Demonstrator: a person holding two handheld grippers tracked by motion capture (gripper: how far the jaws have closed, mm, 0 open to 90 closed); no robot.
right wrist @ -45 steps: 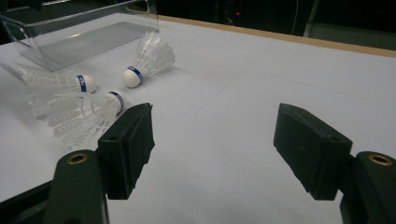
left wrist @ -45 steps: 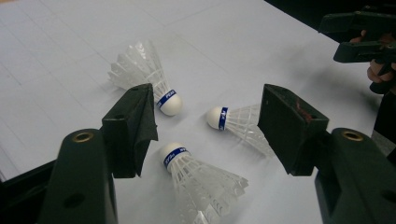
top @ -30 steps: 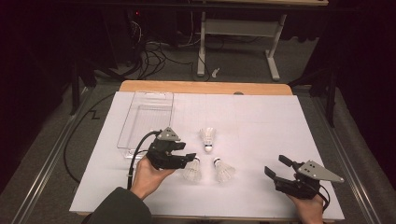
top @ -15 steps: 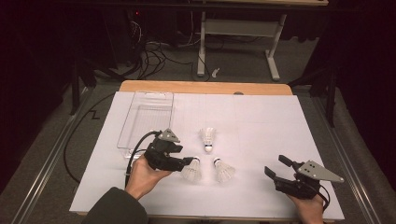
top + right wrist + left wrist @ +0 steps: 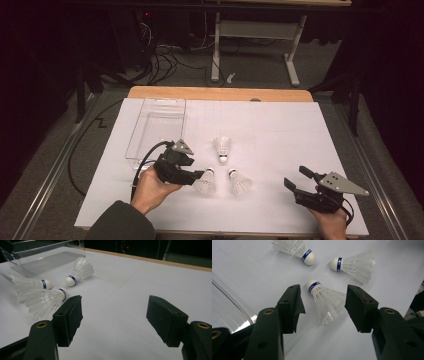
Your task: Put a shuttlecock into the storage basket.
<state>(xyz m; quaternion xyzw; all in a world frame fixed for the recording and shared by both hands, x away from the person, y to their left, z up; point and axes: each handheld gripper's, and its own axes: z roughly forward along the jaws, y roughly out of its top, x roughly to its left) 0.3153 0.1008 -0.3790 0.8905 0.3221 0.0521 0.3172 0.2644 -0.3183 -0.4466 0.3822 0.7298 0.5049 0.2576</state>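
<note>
1. The white table sheet [image 5: 280,130] is spreading across the middle of the high view, reaching almost to its bottom edge.
2. The clear tray [image 5: 157,125] is lying at centre left, above the left gripper.
3. The left gripper [image 5: 200,176] is sitting at lower centre left with its jaws spread, straddling the feathers of the nearest shuttlecock [image 5: 325,301] without pinching them.
4. The right gripper [image 5: 296,180] is resting at lower right, jaws parted and holding nothing.
5. The second shuttlecock [image 5: 240,183] is lying just right of the first, and the third shuttlecock [image 5: 223,148] is sitting above both, near the frame's centre.
</note>
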